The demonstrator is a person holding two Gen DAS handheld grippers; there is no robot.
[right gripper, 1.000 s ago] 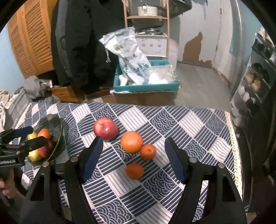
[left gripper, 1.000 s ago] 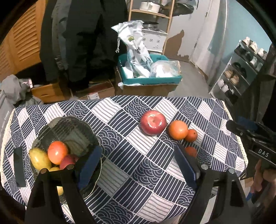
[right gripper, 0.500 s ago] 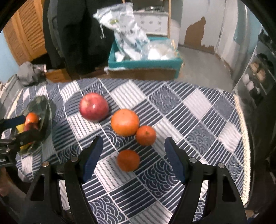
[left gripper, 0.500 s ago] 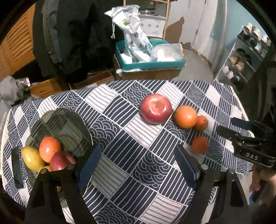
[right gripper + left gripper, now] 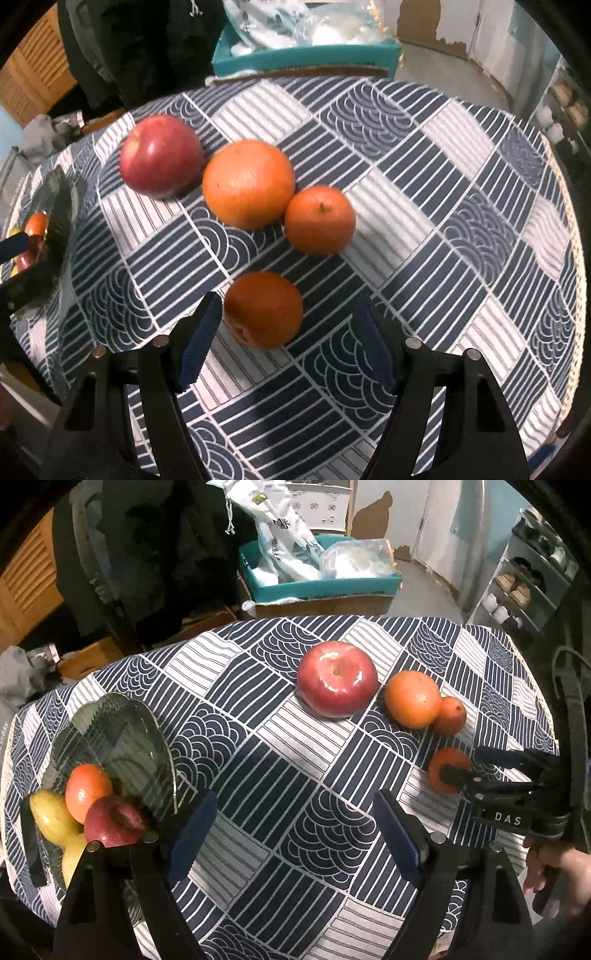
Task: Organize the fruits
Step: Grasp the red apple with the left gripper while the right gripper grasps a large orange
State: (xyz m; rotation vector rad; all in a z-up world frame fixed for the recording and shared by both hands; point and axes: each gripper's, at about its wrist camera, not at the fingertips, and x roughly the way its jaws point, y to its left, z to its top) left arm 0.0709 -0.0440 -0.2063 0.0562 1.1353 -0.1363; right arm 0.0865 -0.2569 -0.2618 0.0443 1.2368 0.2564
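On the patterned tablecloth (image 5: 424, 206) lie a red apple (image 5: 160, 155), a big orange (image 5: 248, 184) and two small oranges. The nearer small orange (image 5: 263, 309) sits between the fingers of my right gripper (image 5: 288, 312), close to the left pad, and neither pad presses on it; the gripper is open. The other small orange (image 5: 319, 220) rests against the big one. A glass bowl (image 5: 122, 738) at the left holds an orange (image 5: 88, 792), a yellow fruit (image 5: 51, 816) and a red apple (image 5: 112, 825). My left gripper (image 5: 293, 812) hangs open over bare cloth beside the bowl.
Behind the table a teal box (image 5: 317, 583) with plastic bags sits on a cardboard box. Dark coats (image 5: 155, 554) hang at the back left, and a shoe rack (image 5: 524, 587) stands at the right. A hand (image 5: 554, 871) holds the right gripper near the table's right edge.
Both grippers have come down toward the table, and the fruit looks larger. The right gripper has sunk until the nearest small orange lies between its fingers. Neither gripper's jaws changed their spread.
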